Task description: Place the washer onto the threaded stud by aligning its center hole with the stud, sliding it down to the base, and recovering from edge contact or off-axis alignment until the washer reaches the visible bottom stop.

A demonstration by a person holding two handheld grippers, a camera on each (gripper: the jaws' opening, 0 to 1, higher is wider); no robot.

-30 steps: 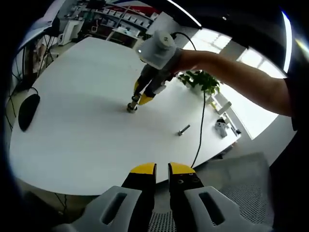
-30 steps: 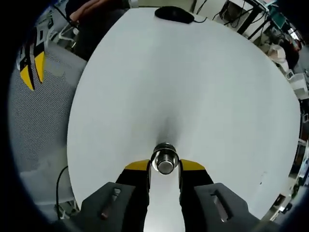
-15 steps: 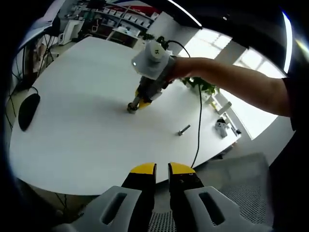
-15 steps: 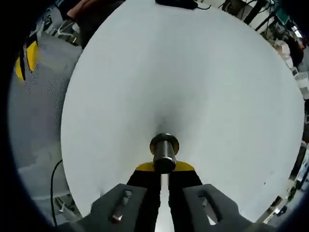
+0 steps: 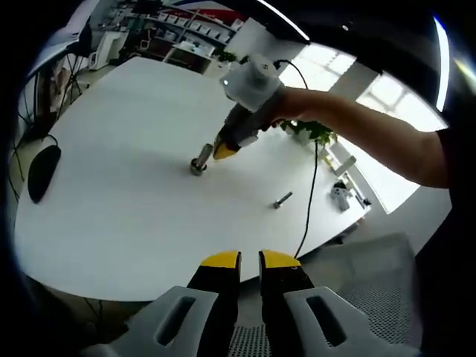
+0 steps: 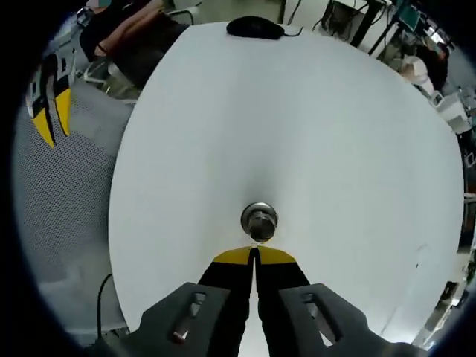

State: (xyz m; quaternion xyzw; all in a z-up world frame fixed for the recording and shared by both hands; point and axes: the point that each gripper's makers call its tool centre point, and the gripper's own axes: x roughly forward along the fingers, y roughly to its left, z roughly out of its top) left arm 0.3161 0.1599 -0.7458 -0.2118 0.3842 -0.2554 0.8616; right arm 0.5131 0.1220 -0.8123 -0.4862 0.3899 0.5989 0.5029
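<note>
The right gripper [image 6: 254, 255] is held with its yellow-tipped jaws pressed together, nothing between them. It is carried by a hand [image 5: 294, 104] on an outstretched bare arm [image 5: 372, 134]. The left gripper [image 5: 249, 259] is kept low, jaws seemingly almost closed.

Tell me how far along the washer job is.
Done: the washer sits around the stud on the table, apparently at its base. In hand: nothing; the right tongs are shut, just clear of it. Left: confirming it's fully seated.
</note>
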